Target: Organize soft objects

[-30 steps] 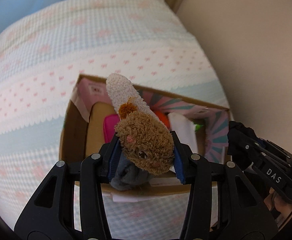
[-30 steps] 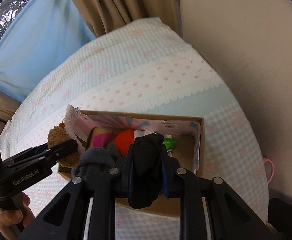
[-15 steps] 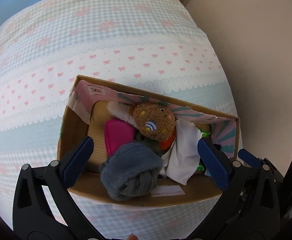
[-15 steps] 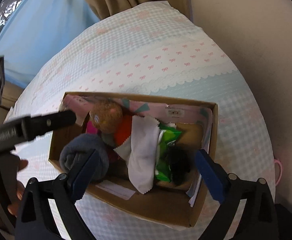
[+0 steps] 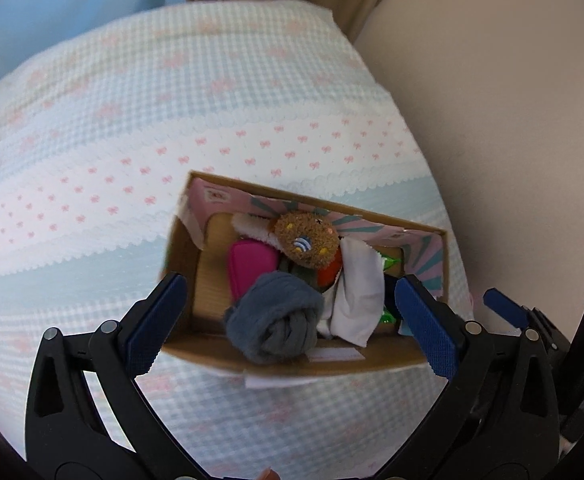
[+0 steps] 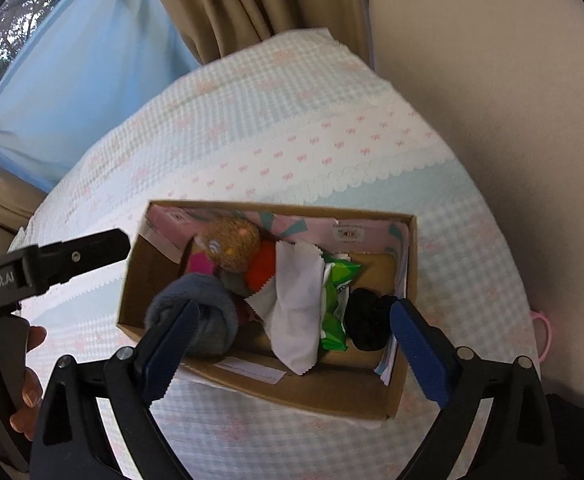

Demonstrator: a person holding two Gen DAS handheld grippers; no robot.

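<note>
Inside: 1 plush (image 5: 306, 237), 1 box (image 5: 276, 360).

The pink item (image 5: 248, 268) in the cardboard box (image 5: 276, 360) is half covered by the grey sock roll (image 5: 276, 316) and brown plush (image 5: 306, 238); the green packet (image 6: 336, 304) is overlapped by the white cloth (image 6: 296, 308). A pink loop (image 6: 544, 330) (identity unclear) is cut off at the bed's right edge
</note>
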